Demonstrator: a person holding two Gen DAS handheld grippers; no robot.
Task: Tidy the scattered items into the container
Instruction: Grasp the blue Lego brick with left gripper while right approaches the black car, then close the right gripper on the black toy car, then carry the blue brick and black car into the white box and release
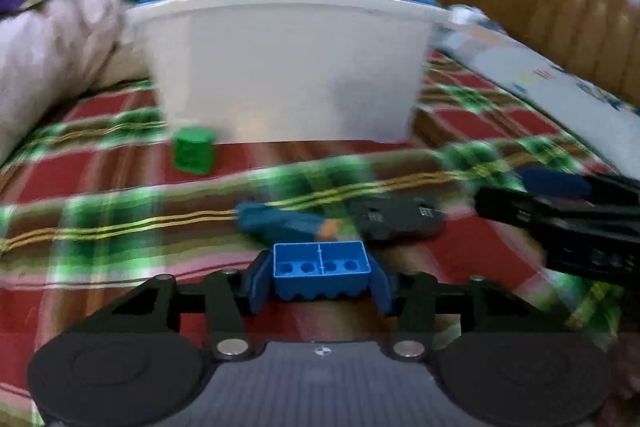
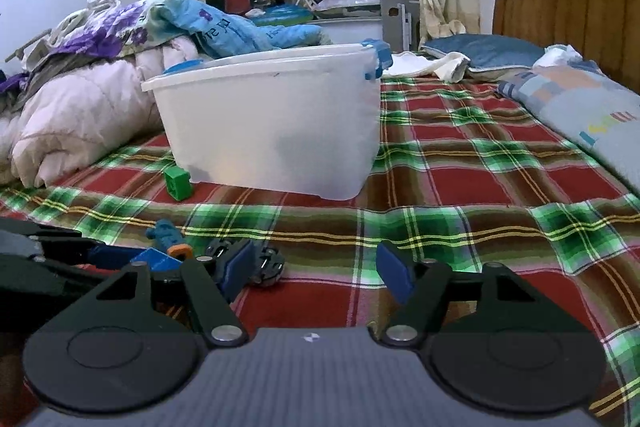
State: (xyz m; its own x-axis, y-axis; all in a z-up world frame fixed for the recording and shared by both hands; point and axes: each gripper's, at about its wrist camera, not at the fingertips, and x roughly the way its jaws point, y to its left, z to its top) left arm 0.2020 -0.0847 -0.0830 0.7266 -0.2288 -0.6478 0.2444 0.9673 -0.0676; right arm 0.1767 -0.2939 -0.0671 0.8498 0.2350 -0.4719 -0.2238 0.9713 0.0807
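On the bed (image 2: 460, 163), whose plaid cover carries everything, the step in hand looks like a pickup-and-carry: the left gripper (image 1: 320, 273) has its jaws closed on a blue brick (image 1: 320, 269), the blue pads pressing its two short ends. The brick's long axis lies across the view from left to right, square to the line the gripper points along, and its hollow underside with the round sockets faces up toward the camera.

Going left to right in the left wrist view, a green cube (image 1: 193, 149) stands on the cover just beside the near left corner of the white container (image 1: 288, 67). Nearer the gripper lies a teal toy with an orange tip (image 1: 280, 223), its length running left to right with the orange end to the right. Just right of it is a dark toy car (image 1: 396, 223), and the right gripper's black frame enters at the right edge.

The right gripper (image 2: 316, 269) holds nothing: its jaws stand apart over bare cover, with the dark car just beside its left pad.

The next move, as I judge it, calls for lifting the brick above the container's rim, carrying it forward over the opening, and only then releasing. The container's wall is tall, so a low approach would knock it.
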